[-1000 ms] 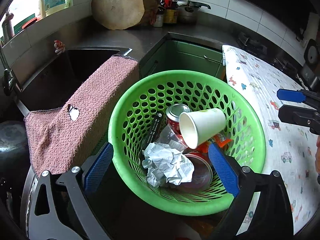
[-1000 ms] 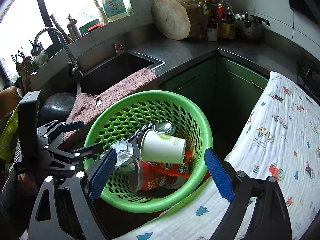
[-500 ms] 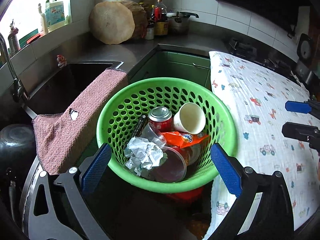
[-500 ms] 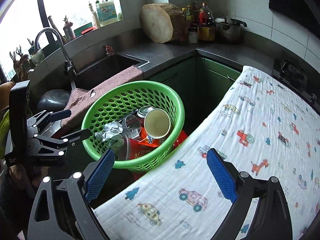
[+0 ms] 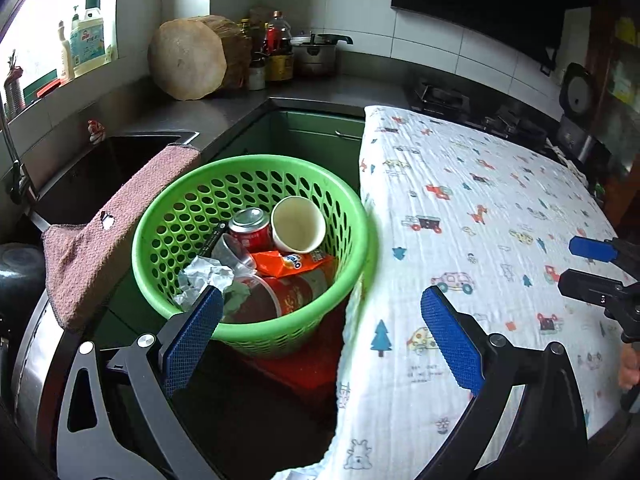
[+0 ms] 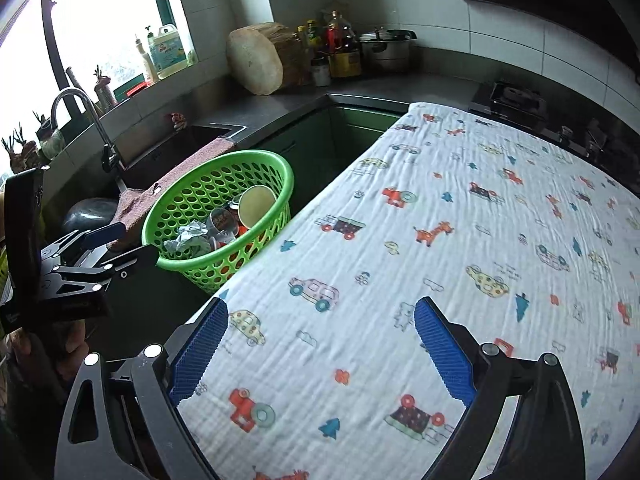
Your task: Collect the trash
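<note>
**Both tongs empty over a bare cloth, trash in the basket**

The left gripper (image 5: 320, 320) stands wide with nothing between its blue pads (image 5: 192, 332). The right gripper (image 6: 320, 352) is also wide, its jaws having just been opening, and only cloth shows between them. In the left view the right one enters at 3 o'clock; in the right view the left one sits at 9 o'clock.

The right gripper hangs over the cloth (image 6: 460, 220), a white sheet printed with cars and animals. Nothing lies on the part of it in view. The left gripper straddles the cloth's near edge and the dark gap beside it.

The basket (image 5: 160, 240) is green, at 10 o'clock from the left gripper and also at 10 o'clock in the right view, just beside the cloth's edge. In it lie the cup (image 5: 298, 224), the can (image 5: 250, 228), a paper wad (image 5: 208, 276), an orange wrapper (image 5: 292, 260) and a red tub (image 5: 288, 292). A pink towel (image 5: 100, 248) hangs at the basket's 9 o'clock, off the sink (image 5: 100, 160).

The collecting looks nearly or wholly done, since no loose trash shows on the cloth. To do this step well, sweep both cameras over the cloth's far side at 1 to 3 o'clock before stopping. Keep the jaws wide and well above the cloth so a pad does not snag and drag it. Keep the left gripper off the basket rim, which could tip it.
</note>
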Demonstrator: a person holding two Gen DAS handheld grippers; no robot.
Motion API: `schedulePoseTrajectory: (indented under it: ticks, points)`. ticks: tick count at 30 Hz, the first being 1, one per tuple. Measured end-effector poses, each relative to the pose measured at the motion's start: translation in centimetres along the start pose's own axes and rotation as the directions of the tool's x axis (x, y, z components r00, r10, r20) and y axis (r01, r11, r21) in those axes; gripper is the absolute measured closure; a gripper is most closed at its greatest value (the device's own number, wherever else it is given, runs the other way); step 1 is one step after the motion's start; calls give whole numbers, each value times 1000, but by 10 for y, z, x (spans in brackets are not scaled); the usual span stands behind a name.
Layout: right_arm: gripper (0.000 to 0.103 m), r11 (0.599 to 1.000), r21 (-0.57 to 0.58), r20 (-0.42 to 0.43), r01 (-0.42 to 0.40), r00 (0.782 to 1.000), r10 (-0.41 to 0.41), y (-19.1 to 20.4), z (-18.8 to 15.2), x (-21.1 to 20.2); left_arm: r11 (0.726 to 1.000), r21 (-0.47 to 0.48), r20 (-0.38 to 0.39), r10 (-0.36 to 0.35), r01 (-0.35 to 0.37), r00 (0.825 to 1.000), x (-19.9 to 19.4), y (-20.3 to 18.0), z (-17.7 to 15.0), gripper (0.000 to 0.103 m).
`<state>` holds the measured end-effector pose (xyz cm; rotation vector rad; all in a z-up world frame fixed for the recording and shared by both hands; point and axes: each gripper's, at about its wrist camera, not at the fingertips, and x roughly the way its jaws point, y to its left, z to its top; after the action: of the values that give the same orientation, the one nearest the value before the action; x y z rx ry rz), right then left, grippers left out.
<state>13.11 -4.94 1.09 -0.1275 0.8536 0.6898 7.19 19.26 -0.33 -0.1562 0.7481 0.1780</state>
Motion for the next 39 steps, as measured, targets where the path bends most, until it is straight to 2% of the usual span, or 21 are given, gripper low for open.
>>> schedulePoseTrajectory:
  ticks: [3, 8, 11, 14, 17, 20, 23, 26, 30, 39]
  points:
    - [12, 999, 8, 11, 43, 999, -43, -10, -14, -12, 1000, -4, 15, -24, 24, 1000, -8, -12, -5, 5]
    - [11, 995, 35, 38, 97, 994, -98, -22, -38, -34, 999, 39, 45, 36, -38, 998, -21, -40, -10, 5]
    - [10, 992, 63, 55, 107, 992, -110, -30, -52, -46, 997, 64, 64, 27, -31, 998, -30, -58, -17, 5]
    - [10, 988, 85, 74, 128, 988, -134, -36, -62, -59, 997, 73, 50, 13, -17, 999, -31, -73, -25, 5]
    - [10, 981, 104, 93, 162, 981, -172, -42, -73, -71, 995, 89, 52, 30, -35, 998, -33, -88, -32, 5]
    - [10, 974, 124, 101, 187, 974, -200, -46, -83, -80, 996, 85, 40, -16, 12, 999, -33, -99, -38, 5]
    - [10, 969, 143, 106, 201, 970, -217, -51, -93, -88, 997, 57, 23, -62, 61, 998, -30, -106, -42, 5]
    - [10, 962, 165, 120, 218, 964, -239, -55, -101, -98, 997, 45, 3, -56, 56, 998, -24, -114, -48, 5]
    - [10, 954, 193, 131, 231, 957, -258, -60, -109, -108, 997, 76, 0, -23, 23, 1000, -21, -127, -55, 5]
    - [10, 951, 208, 146, 229, 954, -262, -63, -113, -115, 996, 89, 12, -29, 28, 1000, -35, -134, -57, 5]
